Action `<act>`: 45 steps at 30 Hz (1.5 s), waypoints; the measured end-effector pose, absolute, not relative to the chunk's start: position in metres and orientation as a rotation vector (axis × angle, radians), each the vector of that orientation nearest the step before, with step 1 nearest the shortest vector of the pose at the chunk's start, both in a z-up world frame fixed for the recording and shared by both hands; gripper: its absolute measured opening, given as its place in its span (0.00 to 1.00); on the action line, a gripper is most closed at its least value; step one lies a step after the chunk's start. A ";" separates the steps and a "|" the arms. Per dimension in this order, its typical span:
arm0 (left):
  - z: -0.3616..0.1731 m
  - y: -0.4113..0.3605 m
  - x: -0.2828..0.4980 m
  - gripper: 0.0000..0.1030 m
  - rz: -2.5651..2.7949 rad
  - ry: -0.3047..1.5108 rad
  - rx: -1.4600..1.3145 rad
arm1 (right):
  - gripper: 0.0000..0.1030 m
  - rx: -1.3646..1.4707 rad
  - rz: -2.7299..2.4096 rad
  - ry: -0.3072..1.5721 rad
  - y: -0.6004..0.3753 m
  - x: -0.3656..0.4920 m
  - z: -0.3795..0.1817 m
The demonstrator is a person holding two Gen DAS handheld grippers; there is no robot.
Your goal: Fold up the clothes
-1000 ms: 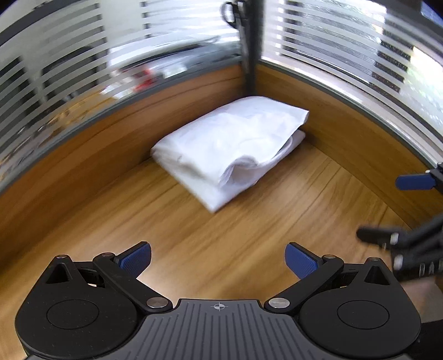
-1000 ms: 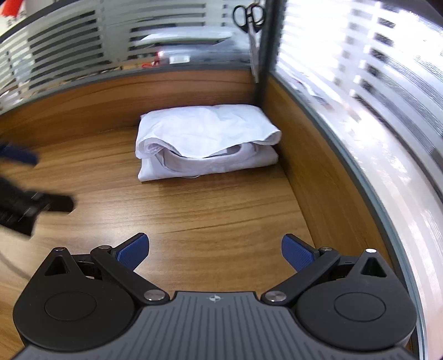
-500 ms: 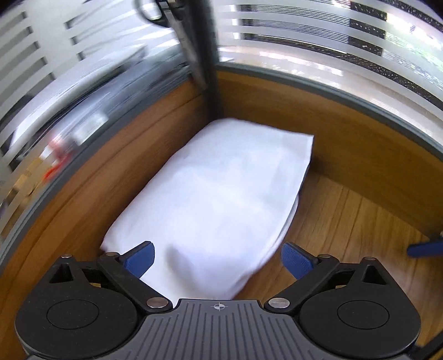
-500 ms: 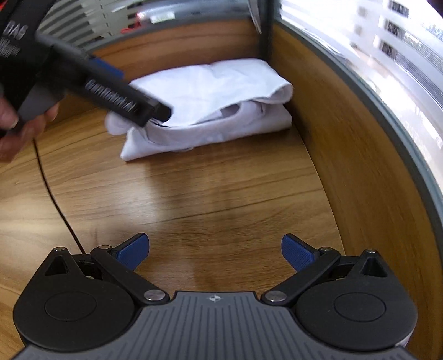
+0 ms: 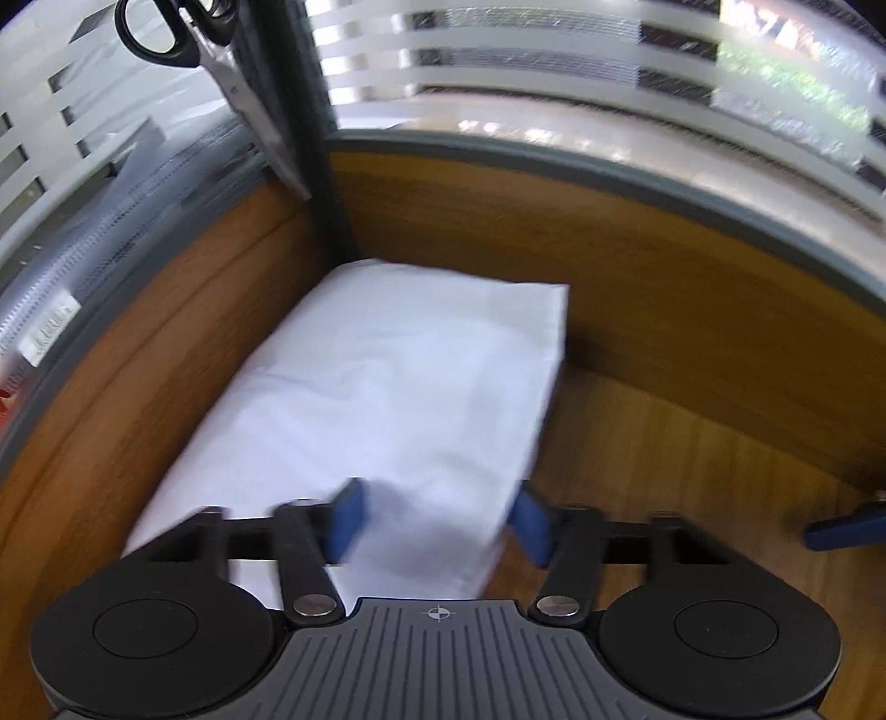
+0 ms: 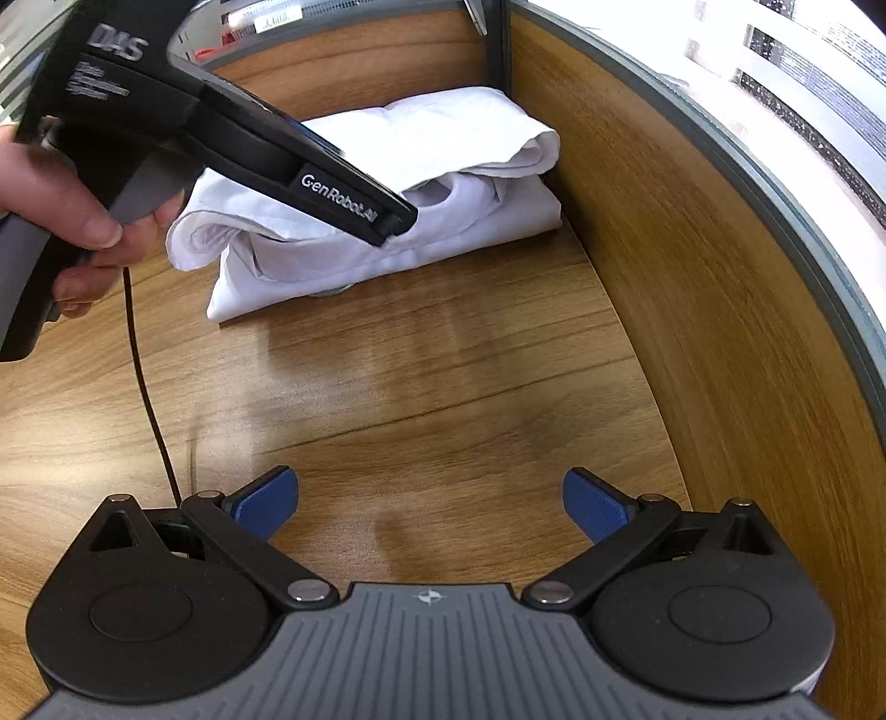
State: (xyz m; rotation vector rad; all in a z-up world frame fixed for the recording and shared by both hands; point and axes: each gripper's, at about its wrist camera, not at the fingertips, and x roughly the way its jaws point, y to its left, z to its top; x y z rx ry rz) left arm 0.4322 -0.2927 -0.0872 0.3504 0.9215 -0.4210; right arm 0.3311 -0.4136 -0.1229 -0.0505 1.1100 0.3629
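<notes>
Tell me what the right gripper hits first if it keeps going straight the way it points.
Most likely the bare wooden desk top. The right gripper stands open over it, tilted downward, with nothing between its pads. The folded white garment lies farther ahead, though depth is hard to judge.

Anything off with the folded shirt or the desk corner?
The folded white garment is lopsided: its top layer bulges and overhangs, and a small dark object pokes out beneath its front edge. Scissors hang on the corner post.
</notes>
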 end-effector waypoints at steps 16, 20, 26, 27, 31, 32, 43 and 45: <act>-0.016 -0.227 0.383 0.07 -0.187 0.793 0.066 | 0.99 -0.148 0.381 1.035 -0.392 0.312 -0.099; 0.006 -0.204 0.351 0.04 -0.145 0.762 0.038 | 0.99 -0.163 0.400 0.997 -0.386 0.303 -0.089; 0.020 -0.185 0.304 0.04 -0.106 0.760 0.057 | 0.99 -0.174 0.441 0.959 -0.378 0.286 -0.078; 0.020 -0.184 0.298 0.04 -0.096 0.763 0.058 | 0.99 -0.177 0.449 0.954 -0.377 0.283 -0.076; 0.024 -0.174 0.268 0.04 -0.073 0.768 0.048 | 0.99 -0.186 0.476 0.942 -0.370 0.272 -0.072; 0.026 -0.172 0.262 0.04 -0.068 0.771 0.046 | 0.99 -0.185 0.486 0.939 -0.368 0.268 -0.070; 0.052 -0.134 0.215 0.04 0.056 0.754 -0.037 | 0.99 -0.065 0.692 1.028 -0.328 0.246 -0.067; 0.055 -0.122 0.206 0.04 0.080 0.747 -0.052 | 0.99 -0.062 0.702 1.044 -0.317 0.239 -0.068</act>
